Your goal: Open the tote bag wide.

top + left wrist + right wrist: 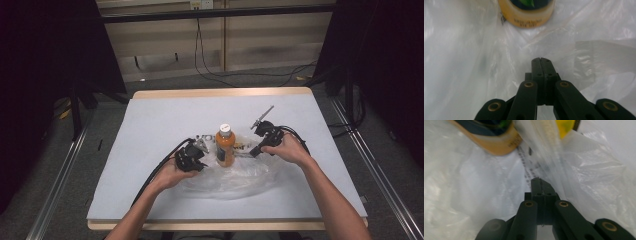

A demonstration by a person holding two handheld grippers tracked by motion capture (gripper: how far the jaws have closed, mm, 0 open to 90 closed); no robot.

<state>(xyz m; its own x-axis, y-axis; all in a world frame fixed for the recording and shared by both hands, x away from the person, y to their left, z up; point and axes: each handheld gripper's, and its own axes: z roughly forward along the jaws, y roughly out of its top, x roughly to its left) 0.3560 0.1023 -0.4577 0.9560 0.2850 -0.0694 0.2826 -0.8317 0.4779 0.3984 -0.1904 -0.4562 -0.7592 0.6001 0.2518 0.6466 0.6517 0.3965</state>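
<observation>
Covering most of the counter (150,210) is a pale grey-white sheet, with a bare wooden edge at the far and near sides. Dark curtains close the room in on both sides, and cables trail over the grey floor (165,82) beyond the counter, in front of a light panelled wall.

From the high view, you hold the left gripper (199,148) and the right gripper (256,131) on either side of an orange juice bottle (225,148) with a white cap. The bottle stands upright near the middle of the counter, long axis vertical, cap up, on a crumpled clear plastic bag (235,177) that spreads toward you.

Your left gripper view adds what the high view cannot: the left gripper's (540,59) jaws are pressed together, tips low over the plastic bag (469,62), though whether film is pinched between them I cannot tell. The juice bottle's (529,20) orange base with printed text sits just ahead of them.

Your right gripper view shows the right gripper's (539,180) jaws likewise closed, against a taut fold of the printed plastic bag (589,175); whether they pinch it is unclear. The juice bottle's (496,143) base tilts across the upper left of that view.
</observation>
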